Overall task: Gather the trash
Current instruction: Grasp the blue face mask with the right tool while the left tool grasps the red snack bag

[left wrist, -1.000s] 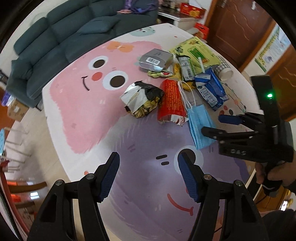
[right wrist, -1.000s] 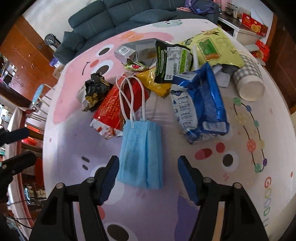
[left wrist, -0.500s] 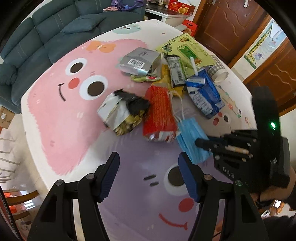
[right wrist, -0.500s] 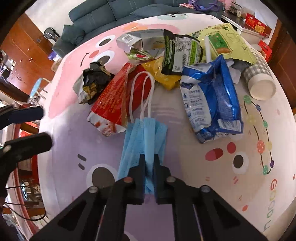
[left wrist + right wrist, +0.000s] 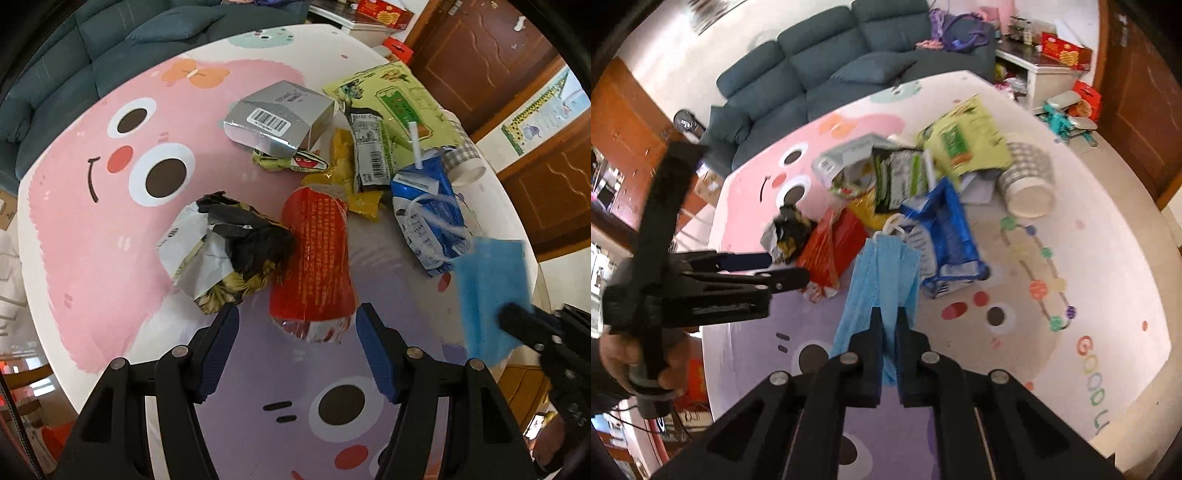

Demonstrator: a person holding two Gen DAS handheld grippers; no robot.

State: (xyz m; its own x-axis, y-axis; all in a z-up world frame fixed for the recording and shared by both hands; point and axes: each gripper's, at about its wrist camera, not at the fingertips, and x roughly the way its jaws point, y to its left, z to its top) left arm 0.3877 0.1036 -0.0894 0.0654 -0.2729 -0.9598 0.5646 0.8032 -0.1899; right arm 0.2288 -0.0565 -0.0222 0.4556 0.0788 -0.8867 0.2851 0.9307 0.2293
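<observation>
Right wrist, tongs point(image 5: 888, 325) tilted down, pinching mask point(image 5: 882, 269)

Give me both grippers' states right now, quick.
Left gripper: open, holding nothing, above the red wrapper.
Right gripper: shut on the blue face mask.

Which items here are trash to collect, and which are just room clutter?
Trash: blue face mask held in right gripper, red wrapper, blue pouch, silver box, paper cup.
Clutter: sofa, red boxes.
</observation>
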